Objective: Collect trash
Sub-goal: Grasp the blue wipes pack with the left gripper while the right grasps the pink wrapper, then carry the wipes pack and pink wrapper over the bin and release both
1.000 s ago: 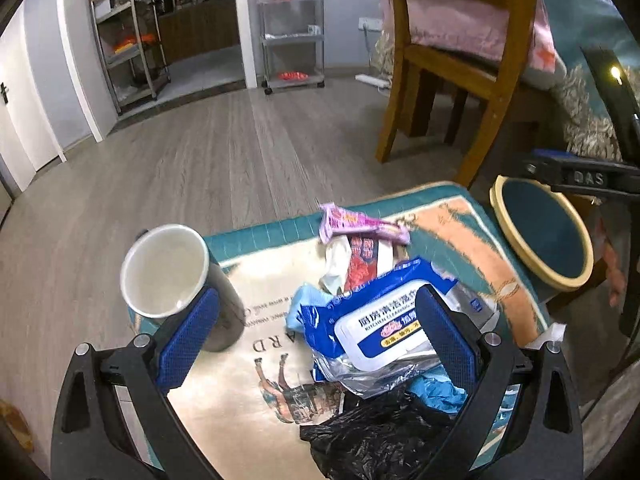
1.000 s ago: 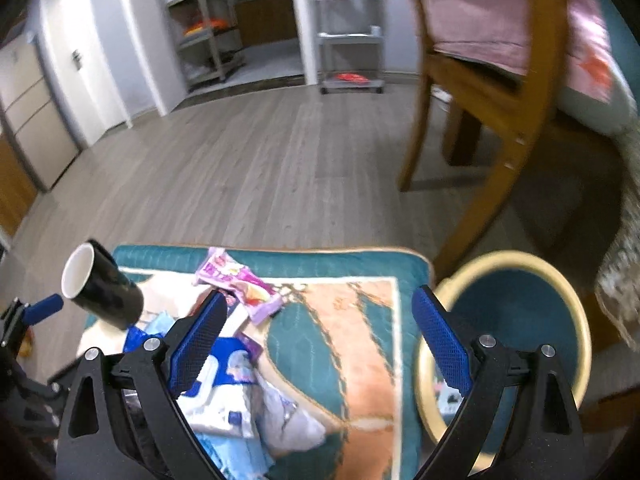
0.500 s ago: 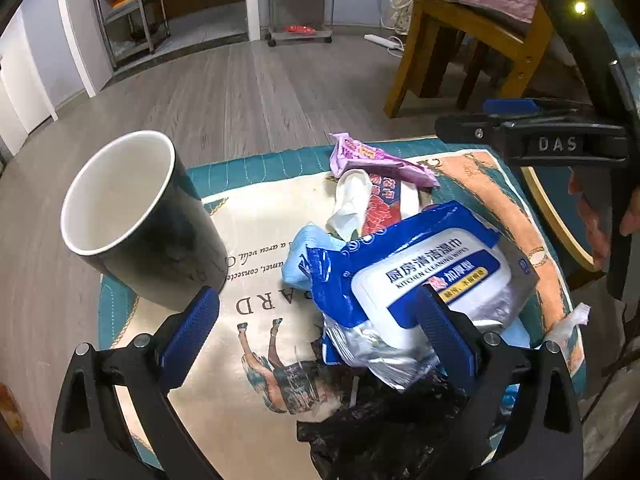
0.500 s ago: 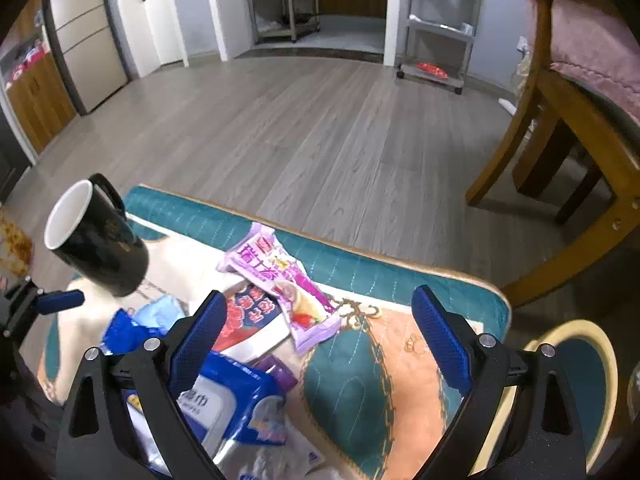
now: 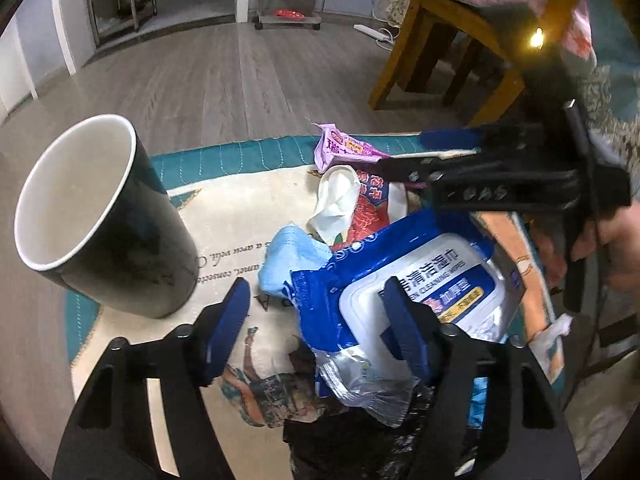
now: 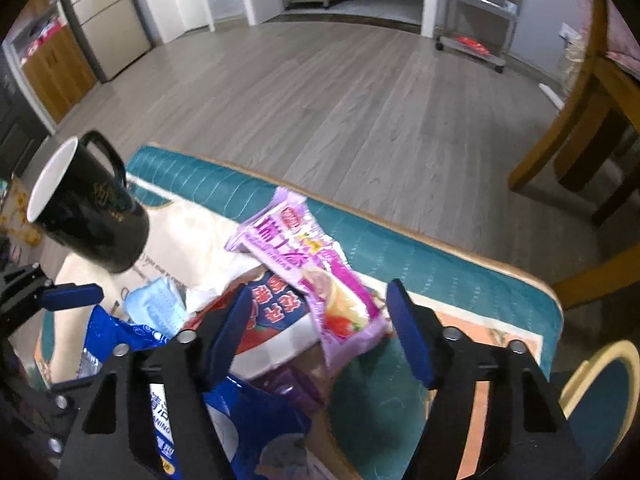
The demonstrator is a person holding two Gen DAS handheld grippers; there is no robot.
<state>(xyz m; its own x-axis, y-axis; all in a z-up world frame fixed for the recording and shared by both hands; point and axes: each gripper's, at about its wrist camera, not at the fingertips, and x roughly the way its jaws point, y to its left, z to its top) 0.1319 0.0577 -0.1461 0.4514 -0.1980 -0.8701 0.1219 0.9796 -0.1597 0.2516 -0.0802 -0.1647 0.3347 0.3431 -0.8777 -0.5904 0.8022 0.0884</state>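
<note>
Both grippers are down over the trash pile on the worktop (image 5: pixel 224 216). The left gripper (image 5: pixel 316 312) has just been narrowing its fingers and sits about half open, with the left edge of the blue wipes pack (image 5: pixel 420 276) between them. Its right finger lies on the pack's white lid, the left finger stands clear, so no real grip. A blue mask (image 5: pixel 292 260) sits just past the fingers, and a black mug (image 5: pixel 120 248) is off to their left.

The right gripper (image 6: pixel 316 312) has been narrowing too. Its half-open fingers straddle the purple wrapper (image 6: pixel 316 276), which lies over a red wrapper (image 6: pixel 272 308). Neither finger clearly presses on it.
</note>
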